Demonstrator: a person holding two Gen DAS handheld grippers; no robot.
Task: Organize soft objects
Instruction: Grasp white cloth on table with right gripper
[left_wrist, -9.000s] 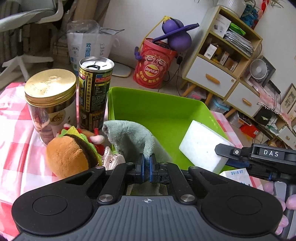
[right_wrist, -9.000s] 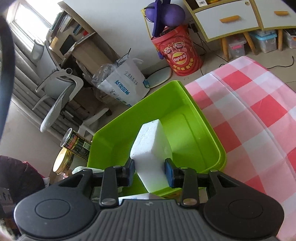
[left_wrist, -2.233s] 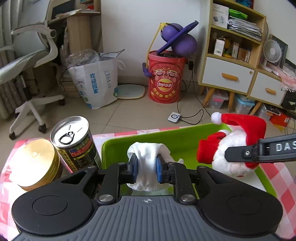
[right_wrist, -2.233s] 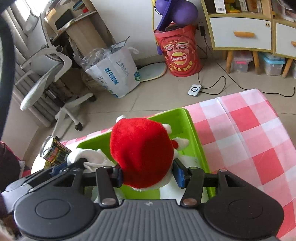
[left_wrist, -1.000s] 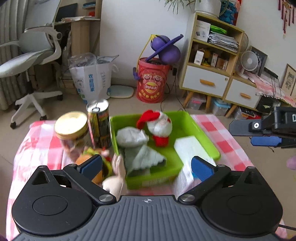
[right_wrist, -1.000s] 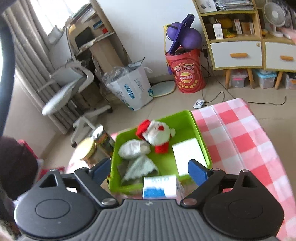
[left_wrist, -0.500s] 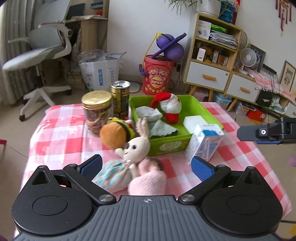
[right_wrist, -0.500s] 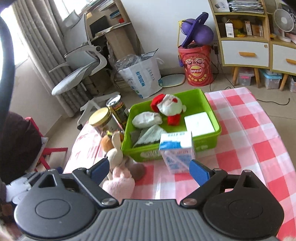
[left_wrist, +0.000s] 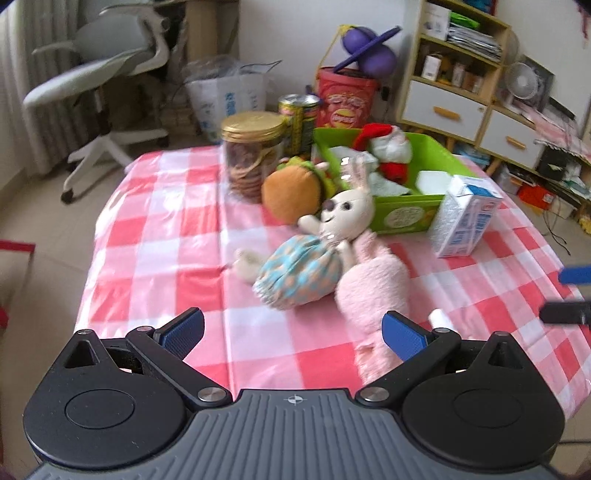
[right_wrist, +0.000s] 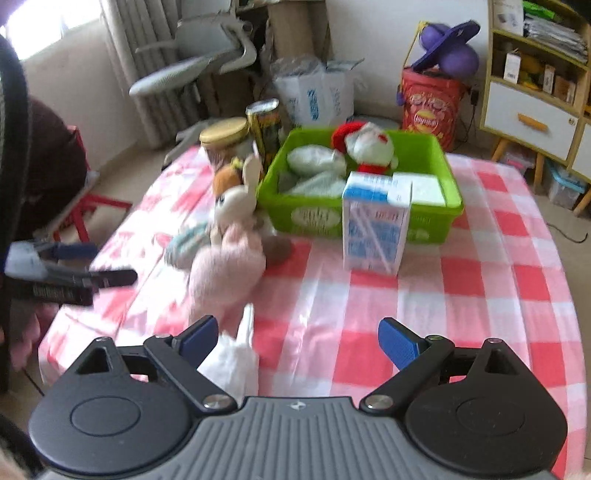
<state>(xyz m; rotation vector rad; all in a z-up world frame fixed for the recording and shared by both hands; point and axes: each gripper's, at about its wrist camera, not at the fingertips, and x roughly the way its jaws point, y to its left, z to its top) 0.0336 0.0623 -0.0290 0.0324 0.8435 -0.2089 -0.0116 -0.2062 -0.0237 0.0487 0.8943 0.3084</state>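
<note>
Both grippers now sit well back from the bin (left_wrist: 406, 218), farther than a moment ago, and each is spread wide and empty: the left gripper (left_wrist: 293, 332) and the right gripper (right_wrist: 298, 338). The Santa (right_wrist: 367, 142), cloths and white block lie in the bin, so that batch looks delivered. The rabbit (left_wrist: 332, 236), burger (left_wrist: 291, 194) and pink plush (left_wrist: 373, 284) lie on the cloth beside it, probably next. Only the right view shows a white, blurred, possibly plush thing (right_wrist: 232, 362) near its left finger.
</note>
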